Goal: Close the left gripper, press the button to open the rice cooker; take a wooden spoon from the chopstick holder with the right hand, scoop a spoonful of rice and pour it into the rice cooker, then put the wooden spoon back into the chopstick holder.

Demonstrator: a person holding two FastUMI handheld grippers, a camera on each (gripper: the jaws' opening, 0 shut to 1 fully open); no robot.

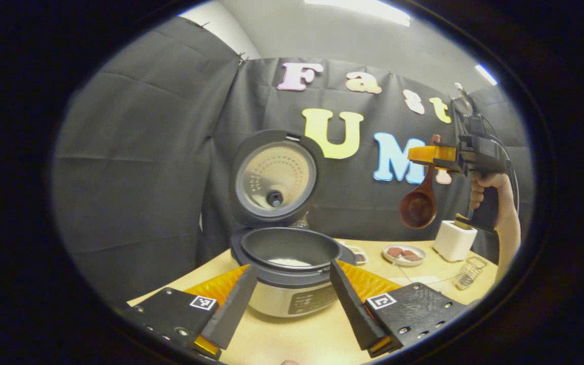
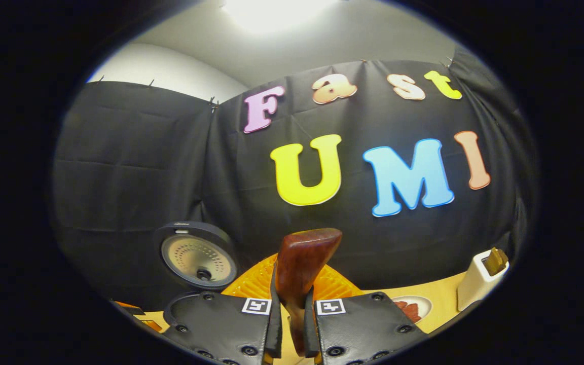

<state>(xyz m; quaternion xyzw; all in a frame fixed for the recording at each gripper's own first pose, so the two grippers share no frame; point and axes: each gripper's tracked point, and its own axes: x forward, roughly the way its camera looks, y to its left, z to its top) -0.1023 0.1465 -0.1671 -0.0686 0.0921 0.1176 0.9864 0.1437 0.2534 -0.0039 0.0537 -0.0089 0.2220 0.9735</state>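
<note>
The rice cooker stands on the table with its lid swung up; a pale patch shows at the bottom of its inner pot. My left gripper is open, its fingers on either side of the cooker's front and apart from it. Up at the right, my right gripper is shut on the handle of the wooden spoon, whose bowl hangs down above the white chopstick holder. In the right gripper view the spoon handle stands up between the shut right gripper.
A plate with reddish pieces and a small dish sit behind the cooker. A wire utensil lies near the holder. The chopstick holder holds another wooden piece. The cooker lid shows at lower left.
</note>
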